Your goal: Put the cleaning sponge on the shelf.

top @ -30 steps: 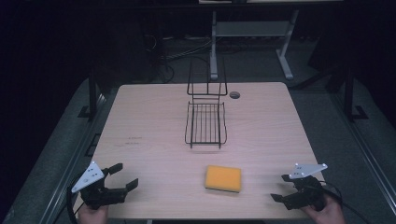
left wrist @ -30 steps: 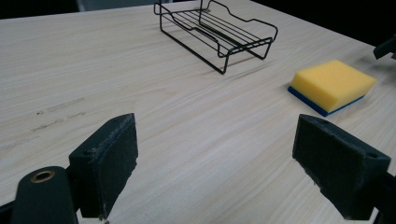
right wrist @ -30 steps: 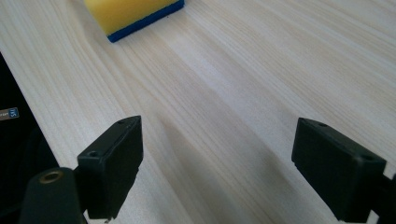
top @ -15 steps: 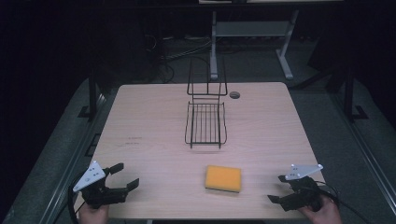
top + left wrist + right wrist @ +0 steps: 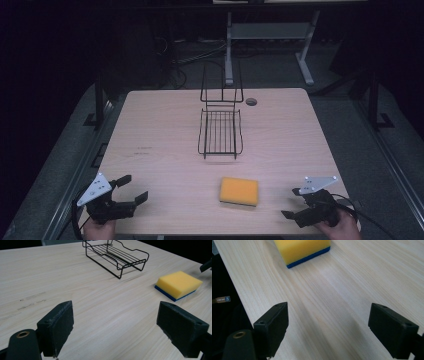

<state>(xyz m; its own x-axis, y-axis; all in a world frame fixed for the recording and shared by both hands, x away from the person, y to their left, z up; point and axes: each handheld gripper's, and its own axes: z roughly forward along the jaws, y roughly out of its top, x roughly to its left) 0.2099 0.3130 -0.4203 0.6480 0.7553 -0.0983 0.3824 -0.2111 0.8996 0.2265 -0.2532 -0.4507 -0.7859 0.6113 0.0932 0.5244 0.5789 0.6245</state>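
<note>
A yellow sponge [image 5: 239, 191] with a blue underside lies flat near the front of the wooden table [image 5: 155, 130]. Behind it, mid-table, stands a black wire rack [image 5: 220, 132] with an upright back. My left gripper [image 5: 134, 188] rests open at the front left corner, jaws wide apart and pointing toward the sponge [image 5: 178, 283] and rack [image 5: 116, 257]. The left gripper [image 5: 120, 327] holds nothing. At the front right my right gripper [image 5: 291, 203] is open and aimed left at the sponge [image 5: 303, 248], a short way from it. Bare wood lies between the right gripper's [image 5: 332, 330] jaws.
A round cable hole [image 5: 251, 101] sits at the table's back edge, right of the rack. A desk frame [image 5: 270, 35] and cables stand on the dark floor beyond. The table's front edge runs close beside the right gripper.
The right gripper has slid a little to the left, toward the sponge. The left gripper, sponge and rack have stayed put.
</note>
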